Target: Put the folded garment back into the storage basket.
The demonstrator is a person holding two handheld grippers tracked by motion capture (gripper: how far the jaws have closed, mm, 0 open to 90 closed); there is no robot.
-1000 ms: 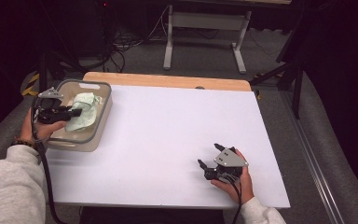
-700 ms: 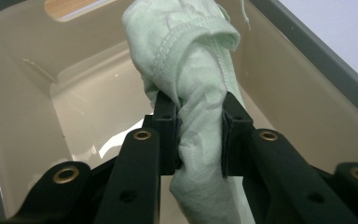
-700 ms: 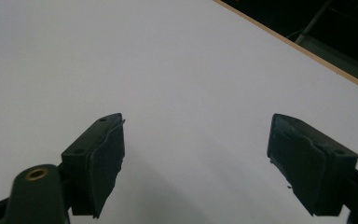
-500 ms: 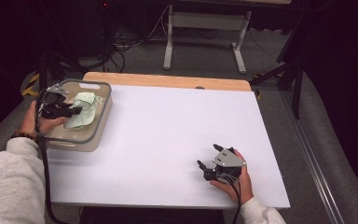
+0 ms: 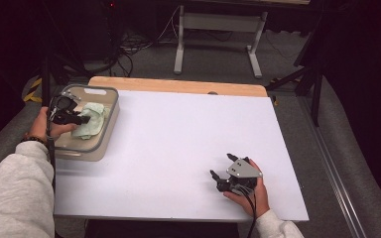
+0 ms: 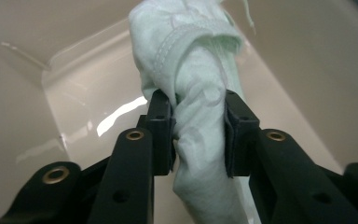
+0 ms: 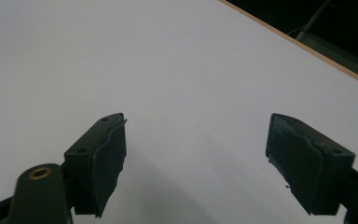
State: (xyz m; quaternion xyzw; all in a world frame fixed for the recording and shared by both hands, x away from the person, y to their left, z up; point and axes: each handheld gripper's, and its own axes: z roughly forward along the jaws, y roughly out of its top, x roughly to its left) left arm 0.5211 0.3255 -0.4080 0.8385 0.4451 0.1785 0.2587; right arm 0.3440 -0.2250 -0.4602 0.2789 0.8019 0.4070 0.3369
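A pale green cloth (image 5: 93,123) lies bunched in a clear plastic bin (image 5: 110,106) at the table's left edge. My left gripper (image 5: 82,119) reaches into the bin from the left. In the left gripper view the cloth (image 6: 168,32) runs up between the two pads, which still touch it on both sides. That gripper (image 6: 198,100) has just been opening its jaws with the cloth between them. My right gripper (image 5: 222,165) rests open near the front right of the white table (image 5: 178,129). Its jaws (image 7: 196,135) stand wide with nothing between them.
The bin's glossy floor and walls (image 6: 23,93) surround the cloth. A wooden strip (image 5: 178,85) runs along the table's far edge. Beyond it are a metal stand's legs (image 5: 181,44) and cables on the dark floor.
My left gripper has shifted a little and sunk lower in the bin with the cloth. The right hand has kept still.
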